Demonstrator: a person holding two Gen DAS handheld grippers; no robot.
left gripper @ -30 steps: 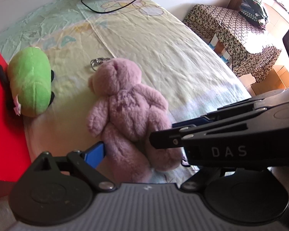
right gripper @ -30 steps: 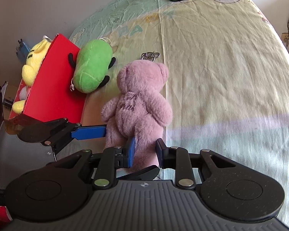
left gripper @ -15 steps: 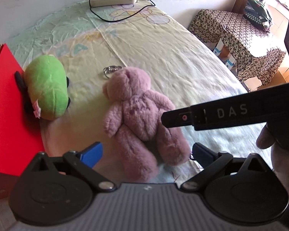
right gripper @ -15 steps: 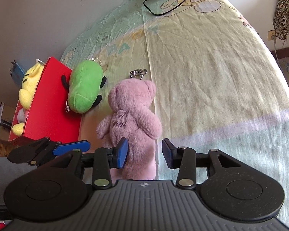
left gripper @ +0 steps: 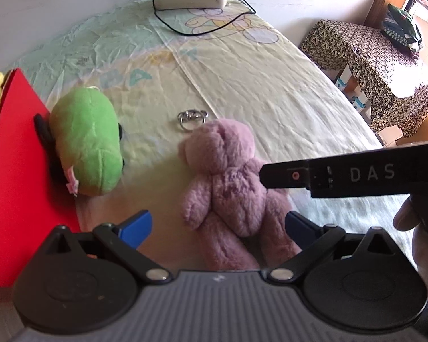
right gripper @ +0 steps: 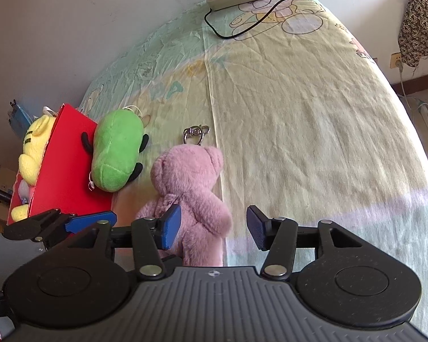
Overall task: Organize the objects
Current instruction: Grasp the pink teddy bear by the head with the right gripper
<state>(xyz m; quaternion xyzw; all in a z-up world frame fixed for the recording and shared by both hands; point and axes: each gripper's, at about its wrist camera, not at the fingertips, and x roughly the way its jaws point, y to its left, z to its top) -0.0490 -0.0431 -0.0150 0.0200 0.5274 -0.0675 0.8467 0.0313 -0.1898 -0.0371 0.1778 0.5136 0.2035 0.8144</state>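
Two grippers are hovering over the pink bear (right gripper: 189, 188) on the bed (right gripper: 314, 119): the left gripper (left gripper: 216, 225) is standing wide apart, the right gripper (right gripper: 212, 228) is opening around it. The soft legs may be slipping out if either is closing too low.

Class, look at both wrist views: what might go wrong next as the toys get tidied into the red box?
1. The right gripper is opening around the pink bear, so the bear may stay behind.
2. The left gripper is also open by the bear; the two could bump.
3. The key ring could snag the sheet.
4. The green toy leans on the red box and may slide.
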